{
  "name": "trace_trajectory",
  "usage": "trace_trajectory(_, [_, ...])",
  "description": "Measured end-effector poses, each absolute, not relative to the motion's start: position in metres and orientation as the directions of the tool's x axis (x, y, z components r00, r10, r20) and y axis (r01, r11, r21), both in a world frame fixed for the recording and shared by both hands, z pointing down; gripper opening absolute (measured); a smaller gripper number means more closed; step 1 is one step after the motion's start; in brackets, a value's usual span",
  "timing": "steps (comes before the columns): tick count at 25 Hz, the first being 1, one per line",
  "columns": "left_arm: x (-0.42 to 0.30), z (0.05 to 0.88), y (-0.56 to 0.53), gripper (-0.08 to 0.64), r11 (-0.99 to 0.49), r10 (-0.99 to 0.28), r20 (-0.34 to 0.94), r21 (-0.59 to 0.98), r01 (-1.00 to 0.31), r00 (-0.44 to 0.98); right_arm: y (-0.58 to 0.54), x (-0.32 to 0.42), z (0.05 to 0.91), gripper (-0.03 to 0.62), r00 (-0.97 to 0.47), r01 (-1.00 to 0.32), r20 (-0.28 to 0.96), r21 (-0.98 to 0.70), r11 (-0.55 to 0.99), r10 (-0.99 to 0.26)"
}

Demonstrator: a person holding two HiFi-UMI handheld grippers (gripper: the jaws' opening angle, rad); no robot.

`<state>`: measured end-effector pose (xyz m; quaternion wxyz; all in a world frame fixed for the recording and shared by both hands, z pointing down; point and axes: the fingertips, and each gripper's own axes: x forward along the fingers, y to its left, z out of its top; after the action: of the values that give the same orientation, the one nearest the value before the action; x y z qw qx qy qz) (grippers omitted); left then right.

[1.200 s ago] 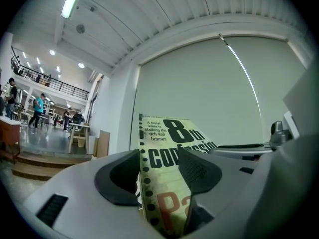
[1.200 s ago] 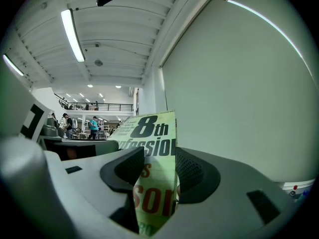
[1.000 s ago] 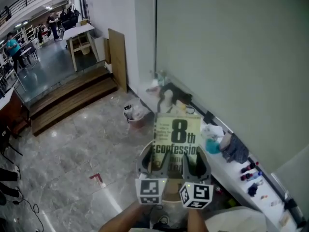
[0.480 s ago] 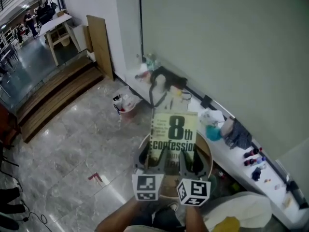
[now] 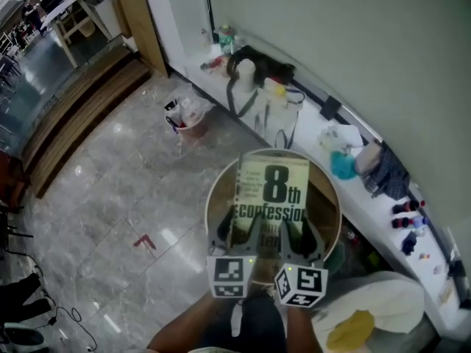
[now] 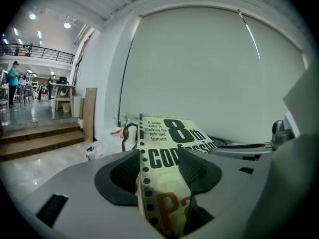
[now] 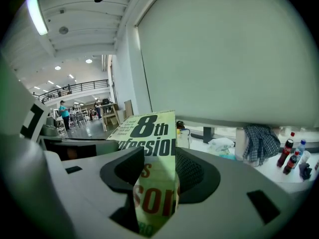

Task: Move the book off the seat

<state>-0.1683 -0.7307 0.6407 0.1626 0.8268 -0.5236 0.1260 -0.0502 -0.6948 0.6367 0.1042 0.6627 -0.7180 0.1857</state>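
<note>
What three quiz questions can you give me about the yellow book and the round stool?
1. True or false: only the left gripper holds the yellow-green paperback book with the black title.
2. In the head view, what shows below the book? A. a round wooden seat B. a blue bucket C. a green carpet
3. Fill in: the big black number on the book's cover is ___.
Key: 1 false, the left gripper and the right gripper are both shut on the book. 2 A. 3 8.
</note>
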Motion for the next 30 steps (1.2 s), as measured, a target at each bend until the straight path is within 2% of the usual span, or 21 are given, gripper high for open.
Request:
trace_trajectory(7, [-0.158, 0.782, -0.729, 0.249, -0.378, -0.768, 0.497, 0.158, -0.912, 0.404, -0.693, -0.039, 0.775, 0.199, -0.11, -0.986, 0.499, -0.166, 0.03, -0.86])
trace_trajectory(14, [-0.152, 0.883, -0.736, 0.249, -0.355, -0.755, 0.531, 0.165, -0.92, 0.386, -0.702, -0.033, 0.876, 0.199, -0.131, -0.984, 0.54, -0.171, 0.043, -0.832])
trace_trajectory(30, [-0.141, 0.962, -0.736, 0.249, -0.334, -0.724, 0.592, 0.151, -0.931, 0.355, -0.708, -0.021, 0.958, 0.199, -0.178, -0.978, 0.617, -0.201, 0.065, -0.767])
